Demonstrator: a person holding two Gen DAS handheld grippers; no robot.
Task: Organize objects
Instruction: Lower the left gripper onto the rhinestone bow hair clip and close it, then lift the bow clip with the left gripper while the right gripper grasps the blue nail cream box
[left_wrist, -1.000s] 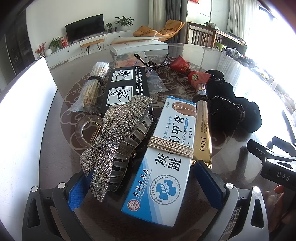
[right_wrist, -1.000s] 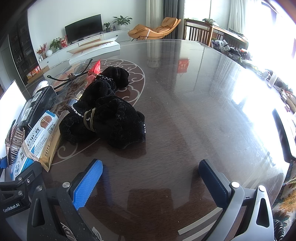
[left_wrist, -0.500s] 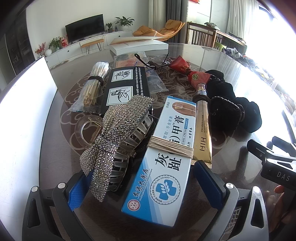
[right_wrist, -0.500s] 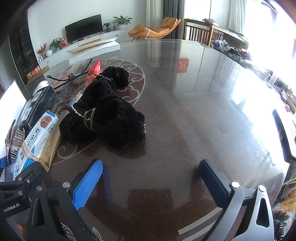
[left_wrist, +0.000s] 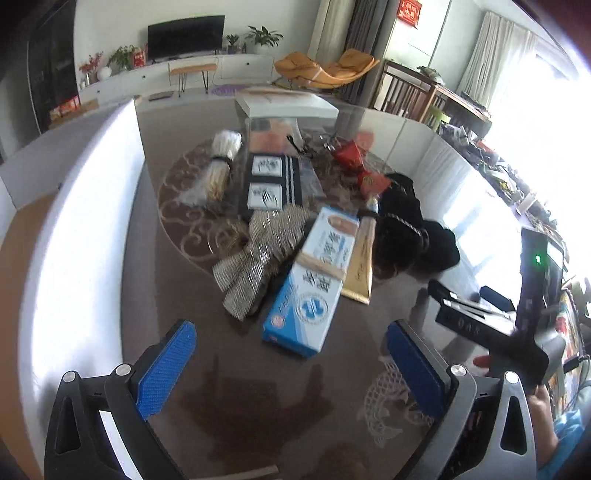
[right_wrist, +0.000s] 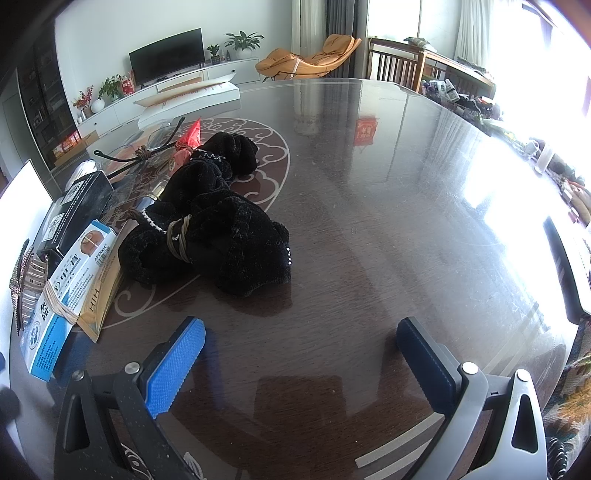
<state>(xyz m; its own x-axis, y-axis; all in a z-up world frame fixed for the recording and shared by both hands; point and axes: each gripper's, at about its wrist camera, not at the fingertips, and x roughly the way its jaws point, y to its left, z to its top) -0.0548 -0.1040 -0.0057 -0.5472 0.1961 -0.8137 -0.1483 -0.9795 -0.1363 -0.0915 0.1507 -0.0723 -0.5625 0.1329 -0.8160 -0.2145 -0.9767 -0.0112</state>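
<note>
Dark glossy desk (left_wrist: 177, 295) fills the left wrist view, where the left tongs (left_wrist: 291, 363) hang released and empty short of a blue-and-white ointment box (left_wrist: 314, 280), light, stiff and banded with string, best pinched across its long sides beside the rhinestone bow clip (left_wrist: 258, 254). From the right wrist, the right tongs (right_wrist: 299, 363) gape empty near a soft, squashable black velvet bundle (right_wrist: 218, 225); the gold tube (right_wrist: 101, 295) reads "HIH".
</note>
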